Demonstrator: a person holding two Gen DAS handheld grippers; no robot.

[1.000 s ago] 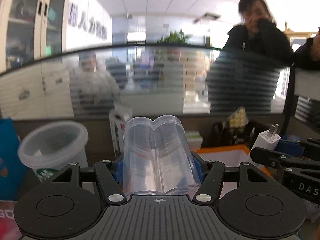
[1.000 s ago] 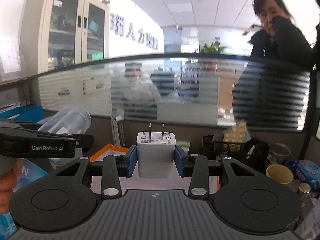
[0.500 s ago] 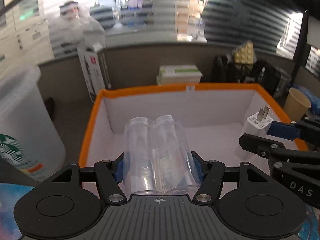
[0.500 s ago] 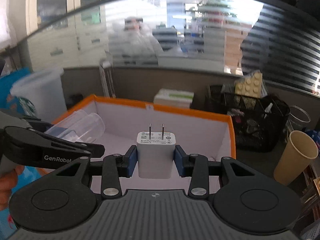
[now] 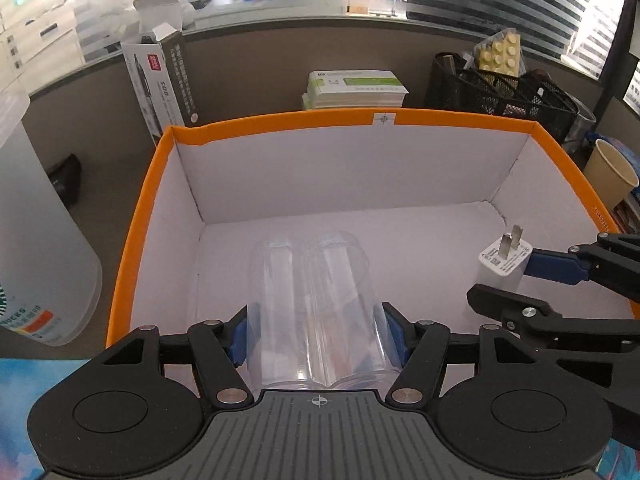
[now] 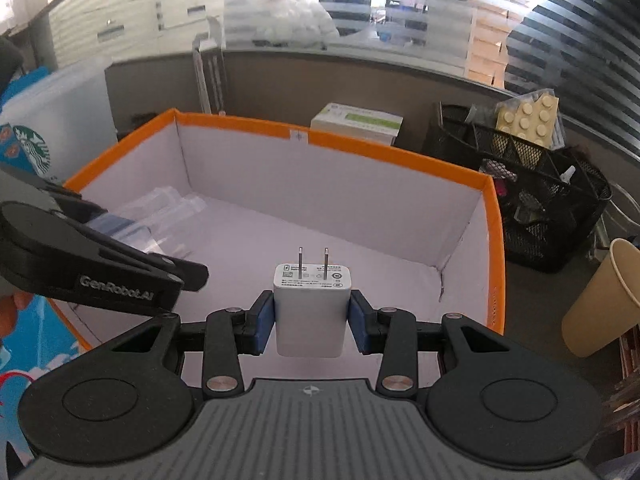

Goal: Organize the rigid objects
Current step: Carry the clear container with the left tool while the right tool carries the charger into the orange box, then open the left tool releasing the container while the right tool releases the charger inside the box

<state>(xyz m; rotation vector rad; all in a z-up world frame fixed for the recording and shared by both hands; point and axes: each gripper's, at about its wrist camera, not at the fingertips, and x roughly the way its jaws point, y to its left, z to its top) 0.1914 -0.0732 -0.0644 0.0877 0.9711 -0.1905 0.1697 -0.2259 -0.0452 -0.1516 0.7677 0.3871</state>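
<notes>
Both grippers have tipped down over the orange-rimmed box (image 5: 140,216). From the left wrist, the left gripper (image 5: 318,336) has its fingers closed on a clear plastic container (image 5: 310,304) above the box's near-left floor. From the right wrist, the right gripper (image 6: 312,320) pinches a white charger plug (image 6: 311,312), prongs pointing far, over the box's near-right floor.

The frosted Starbucks cup (image 5: 36,240) runs off the left edge of the left wrist view, its logo half cut. The paper cup (image 6: 600,300) is clipped at the right edge of the right wrist view. The print on the white charger (image 6: 312,306) is too small to read. The left claw (image 6: 132,232) hides part of the clear plastic case (image 6: 168,208).
</notes>
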